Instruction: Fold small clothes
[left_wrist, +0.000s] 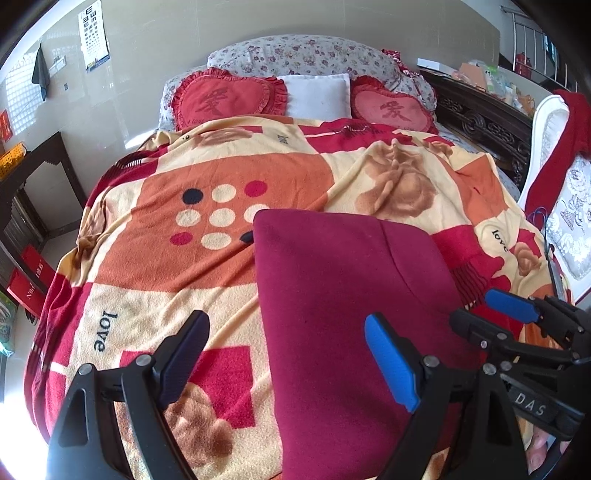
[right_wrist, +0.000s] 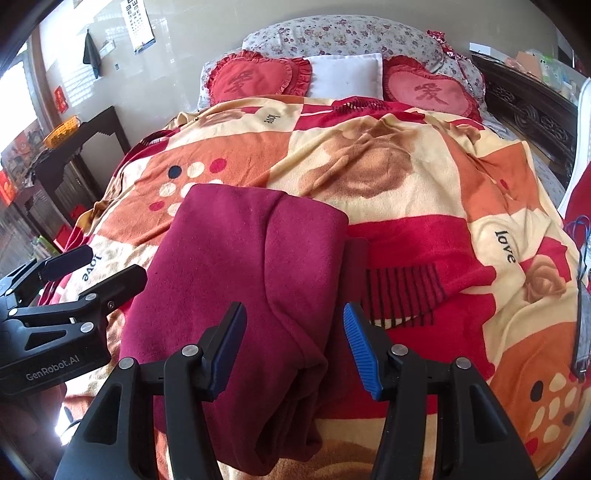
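A dark maroon garment (left_wrist: 332, 295) lies folded into a long rectangle on the patterned blanket, its far end square and flat. In the left wrist view my left gripper (left_wrist: 288, 360) stands wide open, low over the garment's near left edge, one finger above the blanket and the other above the cloth. My right gripper (left_wrist: 491, 314) shows at the right, beside the garment's right edge. In the right wrist view the garment (right_wrist: 240, 258) has a lengthwise fold ridge. The right gripper (right_wrist: 295, 349) is open over the near right part, pads not pressing. The left gripper (right_wrist: 92, 271) is at the left.
The orange, red and cream blanket (left_wrist: 166, 258) covers the whole bed. Heart-shaped red cushions (left_wrist: 229, 98) and a white pillow (left_wrist: 317, 94) lie at the head. A dark carved wooden frame (left_wrist: 487, 125) and a white chair (left_wrist: 554, 147) stand right. A dark side table (right_wrist: 81, 147) stands left.
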